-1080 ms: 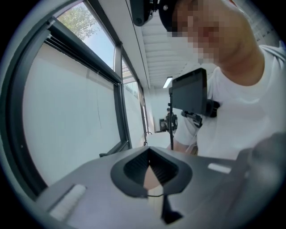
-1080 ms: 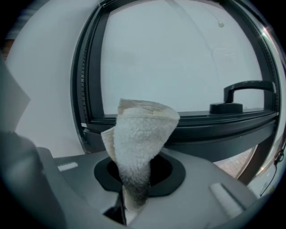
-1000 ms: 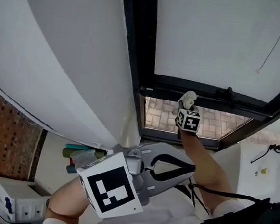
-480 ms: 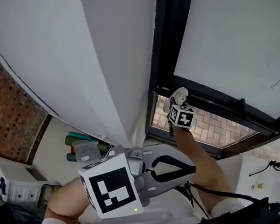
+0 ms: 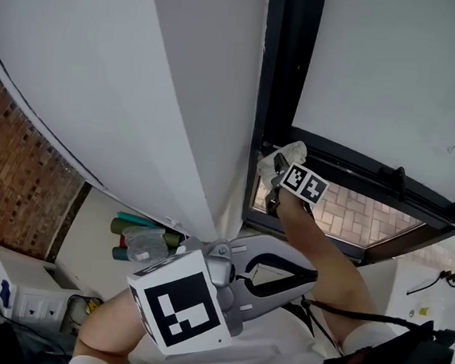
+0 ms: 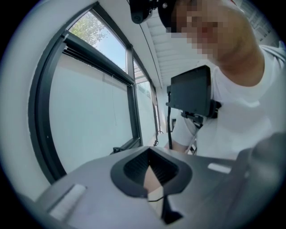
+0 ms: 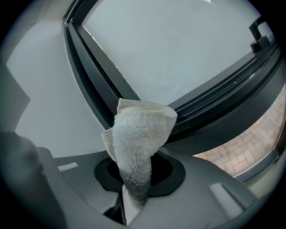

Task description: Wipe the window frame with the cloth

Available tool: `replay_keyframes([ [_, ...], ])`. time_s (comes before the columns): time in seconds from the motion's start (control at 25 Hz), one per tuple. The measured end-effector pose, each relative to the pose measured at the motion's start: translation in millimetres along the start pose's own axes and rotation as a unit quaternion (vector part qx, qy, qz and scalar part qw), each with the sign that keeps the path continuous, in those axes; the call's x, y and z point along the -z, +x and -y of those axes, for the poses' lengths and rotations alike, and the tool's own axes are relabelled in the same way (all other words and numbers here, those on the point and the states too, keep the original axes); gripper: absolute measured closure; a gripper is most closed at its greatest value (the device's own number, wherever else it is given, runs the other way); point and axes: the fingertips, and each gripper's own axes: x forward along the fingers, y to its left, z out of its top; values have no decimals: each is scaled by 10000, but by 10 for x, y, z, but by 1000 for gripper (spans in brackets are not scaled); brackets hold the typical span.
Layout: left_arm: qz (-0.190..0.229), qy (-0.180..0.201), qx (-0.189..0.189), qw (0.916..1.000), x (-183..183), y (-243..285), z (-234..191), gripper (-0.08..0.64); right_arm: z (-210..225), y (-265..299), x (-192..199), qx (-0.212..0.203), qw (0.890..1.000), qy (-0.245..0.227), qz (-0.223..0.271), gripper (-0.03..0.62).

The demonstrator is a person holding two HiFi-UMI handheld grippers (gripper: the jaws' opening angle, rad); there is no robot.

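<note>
Pressing the cloth [image 5: 292, 152] toward the inner corner of the window frame [image 5: 290, 63], we reach the right gripper [image 5: 280, 168] out at arm's length toward 1 o'clock in the head view. Its jaws are clenched on the lower, greyed end of the cloth. This leaves the folded white end standing free beyond the tips, where it can serve as a wiping pad.

In the right gripper view the cloth [image 7: 139, 143] rises toward 12 o'clock from the right gripper [image 7: 130, 203]. It covers the junction where the dark upright of the window frame [image 7: 87, 82] meets the rail that runs off toward 3 o'clock. It appears to lie against the metal there, though we cannot confirm contact. The frosted pane [image 5: 398, 74] fills the frame above the rail.

The left gripper [image 5: 305, 276] sits at 6 o'clock, close to the body. Its jaws are closed together on nothing, as the left gripper view confirms [image 6: 155, 197]. We judge that it is parked low to leave the working arm free.

We judge the wipe to be under way at this corner. Because the cloth is gripped only at its end, it may fold over or pull out under pressure.
</note>
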Motion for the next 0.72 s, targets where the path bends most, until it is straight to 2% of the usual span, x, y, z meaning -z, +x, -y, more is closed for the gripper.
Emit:
replay_keyframes([
  [0.16, 52, 3, 38, 10000, 15, -12, -39, 537, -216, 19, -197, -453, 9959, 746, 248, 522],
  [0.36, 126, 87, 183, 9997, -15, -29, -69, 537, -455, 9, -514, -915, 9831, 1512, 468, 523],
  [0.6, 159, 72, 567, 9982, -136, 8, 16, 537, -780, -154, -950, -1399, 9675, 1969, 749, 523],
  [0.72, 167, 182, 695, 9973, -222, 50, 40, 538, -984, -264, -1241, -1688, 9583, 2116, 919, 523],
])
